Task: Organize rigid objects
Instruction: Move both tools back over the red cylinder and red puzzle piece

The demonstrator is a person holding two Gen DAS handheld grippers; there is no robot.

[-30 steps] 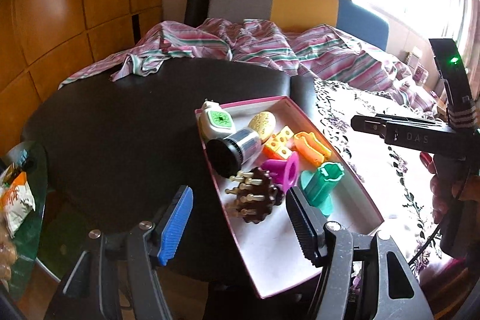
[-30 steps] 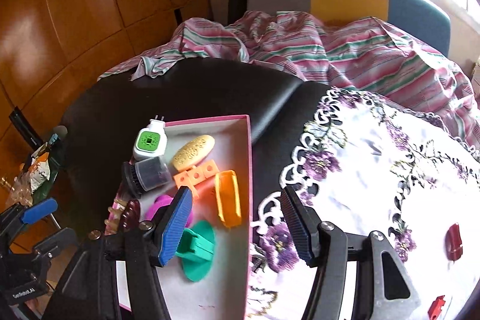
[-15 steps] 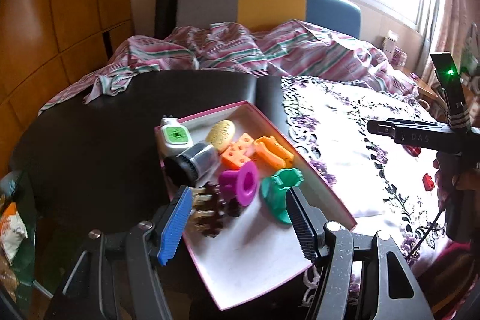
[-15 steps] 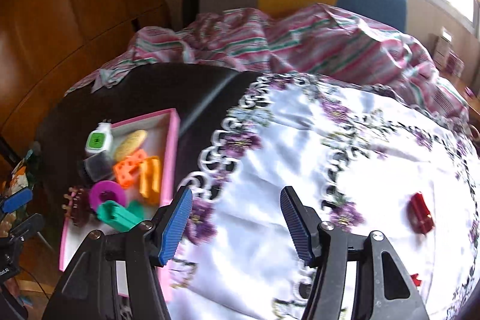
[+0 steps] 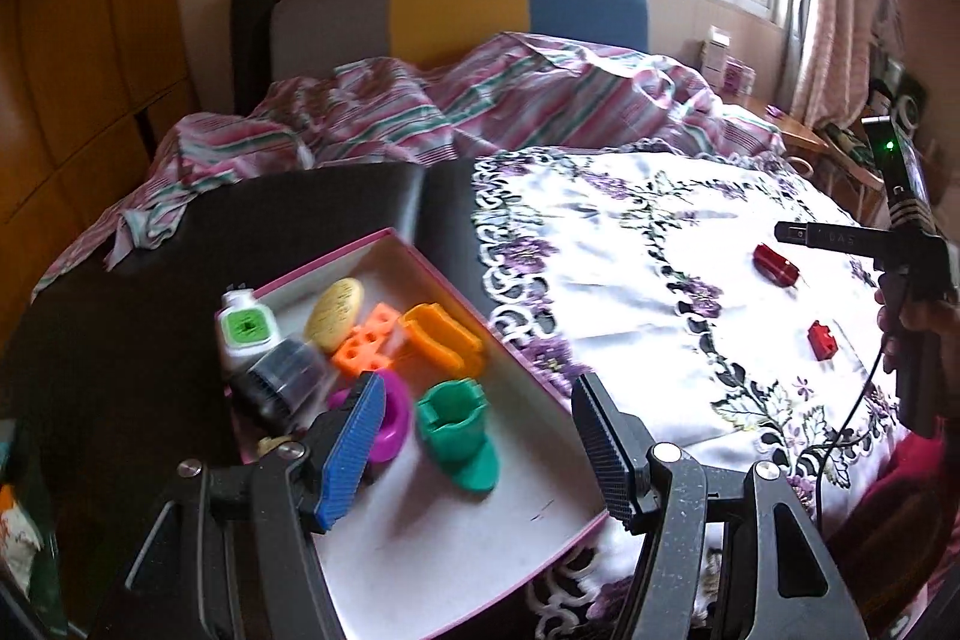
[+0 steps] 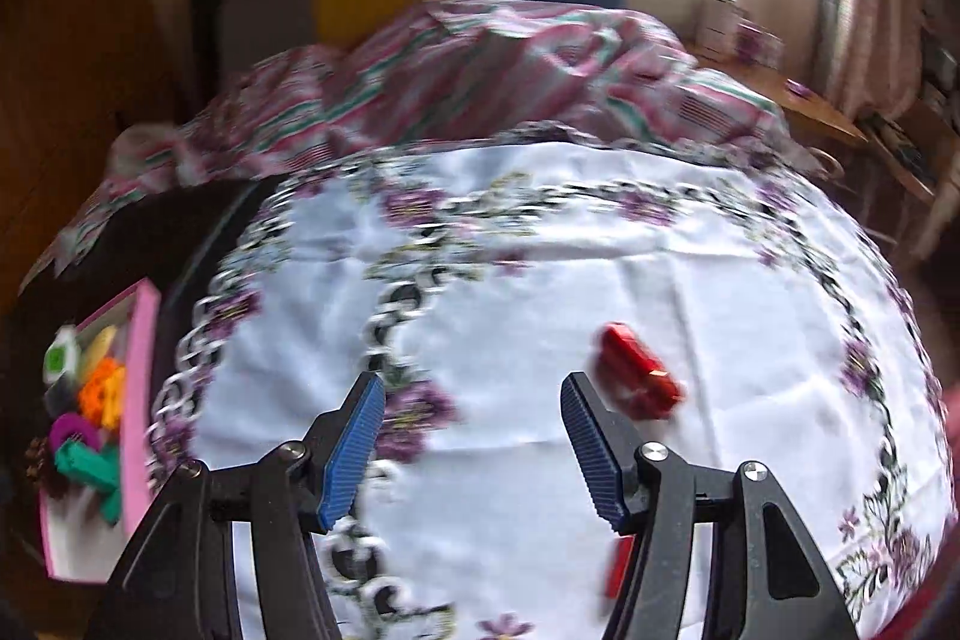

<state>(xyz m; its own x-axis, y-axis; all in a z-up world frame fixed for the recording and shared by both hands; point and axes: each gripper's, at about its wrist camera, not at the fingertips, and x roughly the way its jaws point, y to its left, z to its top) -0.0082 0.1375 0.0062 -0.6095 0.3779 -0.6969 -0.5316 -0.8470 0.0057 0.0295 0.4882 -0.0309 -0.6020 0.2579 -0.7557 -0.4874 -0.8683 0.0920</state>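
Red cylinder sitting right of centre, outside the empty, parted right gripper; closing off-line risks knocking it rolling. Left gripper hovering parted, empty, over pink tray.

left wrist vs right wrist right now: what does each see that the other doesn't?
Left wrist only: the left gripper, jaws apart over the pink box; the right gripper's body with a hand on its handle; the yellow oval and orange trough shown sharply.

Right wrist only: the right gripper, jaws apart with nothing between them, above the white cloth.

Both: the box and its toys, the red cylinder and a smaller red piece on the cloth, the striped bedding, the window.
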